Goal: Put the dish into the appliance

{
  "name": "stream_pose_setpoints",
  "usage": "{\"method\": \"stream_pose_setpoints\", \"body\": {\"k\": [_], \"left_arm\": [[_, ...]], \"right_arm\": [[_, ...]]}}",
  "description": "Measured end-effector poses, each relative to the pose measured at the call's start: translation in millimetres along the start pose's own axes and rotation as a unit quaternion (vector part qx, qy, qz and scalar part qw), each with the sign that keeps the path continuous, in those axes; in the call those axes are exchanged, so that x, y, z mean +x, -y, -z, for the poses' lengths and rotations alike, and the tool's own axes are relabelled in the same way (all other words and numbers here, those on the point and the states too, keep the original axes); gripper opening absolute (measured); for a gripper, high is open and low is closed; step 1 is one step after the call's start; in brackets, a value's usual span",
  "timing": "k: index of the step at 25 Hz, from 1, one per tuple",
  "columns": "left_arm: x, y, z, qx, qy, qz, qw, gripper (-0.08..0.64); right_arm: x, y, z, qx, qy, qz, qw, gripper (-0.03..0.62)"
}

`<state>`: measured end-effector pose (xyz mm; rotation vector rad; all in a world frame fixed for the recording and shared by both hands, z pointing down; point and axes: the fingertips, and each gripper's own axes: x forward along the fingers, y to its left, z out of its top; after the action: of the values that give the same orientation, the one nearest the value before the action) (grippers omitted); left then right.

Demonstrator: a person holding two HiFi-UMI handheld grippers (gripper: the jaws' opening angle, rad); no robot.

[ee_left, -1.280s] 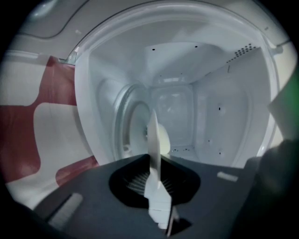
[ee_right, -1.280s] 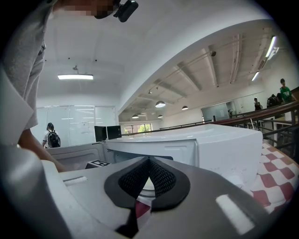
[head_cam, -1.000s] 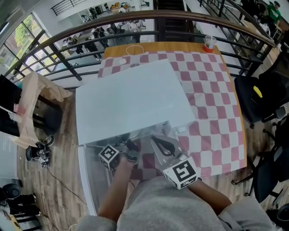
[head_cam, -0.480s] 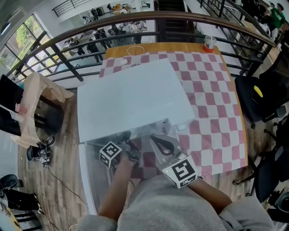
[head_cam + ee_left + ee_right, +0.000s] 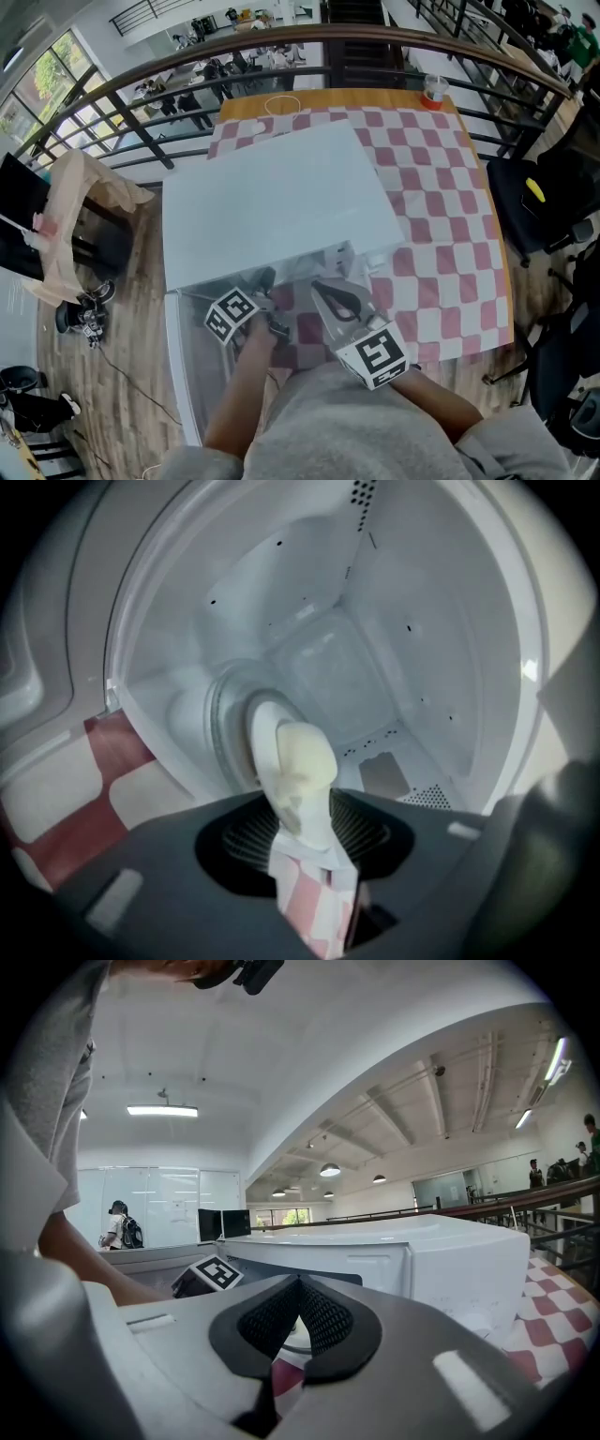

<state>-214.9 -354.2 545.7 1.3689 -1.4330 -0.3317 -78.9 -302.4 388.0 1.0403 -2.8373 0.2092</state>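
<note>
Left gripper [image 5: 300, 805], its jaws spread and just been opening, reaches into the white appliance [image 5: 272, 211] with the dish [image 5: 298, 761] standing free in the gap between the pads, neither pad pressing on it; right gripper [image 5: 300, 1281], pads pressed together at the tips on nothing, hangs outside the mouth at 3 o'clock of its partner. Pale and cream-coloured, the dish shows nearly edge-on at 12 o'clock of the jaws, against the round turntable [image 5: 228, 731] deep in the cavity; whether it sits squarely on that turntable cannot be told. By its look it is stiff, light and smooth, probably slippery and liable to chip, so a firm pinch across the rim rather than the curved body seems the safest hold. Only the left gripper view looks inside the cavity and finds the dish; in the head view the appliance's flat top hides all of it, showing instead the checked tablecloth [image 5: 441, 216], the open door [image 5: 186, 375] at 7 o'clock and both tools at the 6 o'clock mouth, while the right gripper view gives the casing from outside and the left gripper's marker cube [image 5: 214, 1275]
</note>
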Motion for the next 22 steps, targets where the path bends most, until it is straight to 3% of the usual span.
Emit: {"method": "stream_pose_setpoints", "body": {"k": [6, 11, 13, 17, 22], "left_arm": [[-3.0, 1.8, 5.9, 0.070, -0.028, -0.016, 0.9971, 0.195], [-5.6, 7.6, 13.0, 0.136, -0.056, -0.018, 0.9889, 0.255], [-6.0, 7.6, 16.7, 0.174, -0.068, -0.024, 0.9821, 0.258], [-7.3, 5.6, 26.2, 0.263, -0.083, -0.042, 0.9604, 0.268], [-7.9, -0.9, 34.0, 0.312, -0.091, -0.069, 0.9432, 0.285]], "right_arm": [[-1.2, -3.4, 1.2, -0.006, -0.003, -0.002, 1.000, 0.000], [-2.1, -9.3, 2.4, -0.010, -0.007, -0.006, 1.000, -0.001], [-1.9, -10.4, 3.2, -0.011, -0.009, -0.008, 1.000, -0.001], [-3.9, -12.2, 5.0, -0.013, -0.011, -0.008, 1.000, 0.000], [-4.6, -15.1, 6.6, -0.015, -0.013, -0.010, 1.000, 0.000]]}}
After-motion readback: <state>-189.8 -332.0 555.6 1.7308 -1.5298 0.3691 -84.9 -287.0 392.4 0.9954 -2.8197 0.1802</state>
